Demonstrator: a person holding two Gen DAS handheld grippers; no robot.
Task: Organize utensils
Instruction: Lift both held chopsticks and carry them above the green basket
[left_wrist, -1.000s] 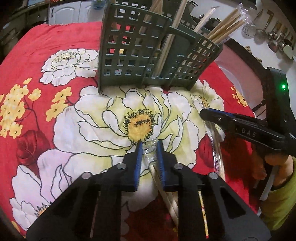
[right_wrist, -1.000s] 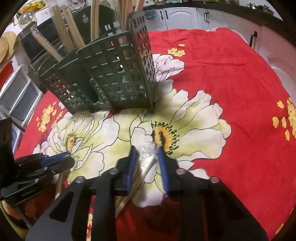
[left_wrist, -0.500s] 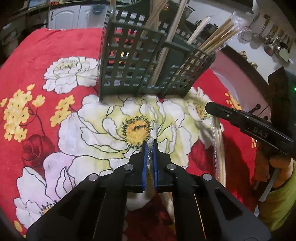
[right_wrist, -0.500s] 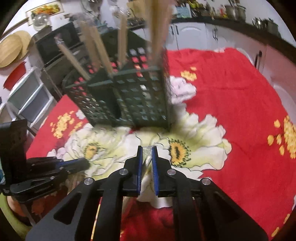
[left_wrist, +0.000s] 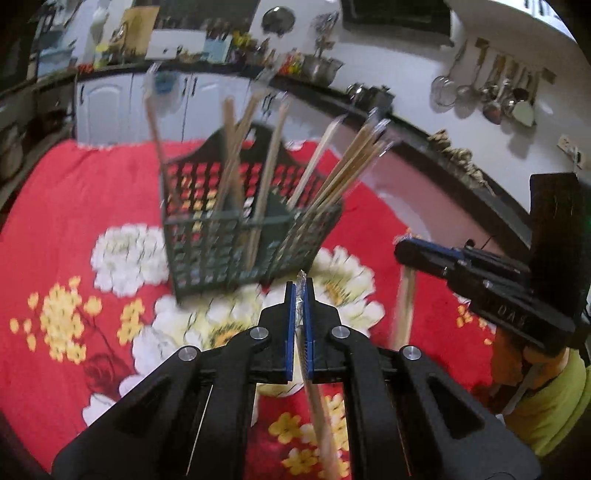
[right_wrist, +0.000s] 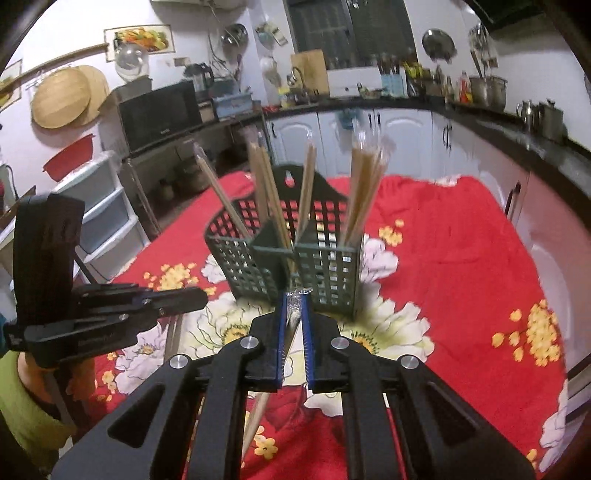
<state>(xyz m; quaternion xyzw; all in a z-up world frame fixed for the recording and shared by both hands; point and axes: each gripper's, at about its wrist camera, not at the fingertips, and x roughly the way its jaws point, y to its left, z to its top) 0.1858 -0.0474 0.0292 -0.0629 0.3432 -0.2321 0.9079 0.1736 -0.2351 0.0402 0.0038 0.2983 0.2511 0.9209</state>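
Note:
A dark green lattice utensil caddy (left_wrist: 236, 240) stands on the red floral tablecloth, with several wrapped chopstick pairs upright in it; it also shows in the right wrist view (right_wrist: 291, 258). My left gripper (left_wrist: 300, 291) is shut on a plastic-wrapped pair of chopsticks (left_wrist: 317, 402), lifted above the cloth in front of the caddy. My right gripper (right_wrist: 294, 299) is shut on another wrapped pair of chopsticks (right_wrist: 258, 413), also lifted in front of the caddy. The right gripper shows at the right of the left wrist view (left_wrist: 402, 251), the left gripper at the left of the right wrist view (right_wrist: 195, 297).
The red floral cloth (right_wrist: 461, 258) covers the table. Kitchen counters with pots (right_wrist: 487, 90) and white cabinets run behind. A microwave (right_wrist: 159, 114) and plastic drawers (right_wrist: 99, 206) stand at the left. Ladles (left_wrist: 491, 96) hang on the wall.
Both grippers closed on their wrapped chopstick pairs and lifted them off the cloth. Both views now look from higher up, farther from the caddy.

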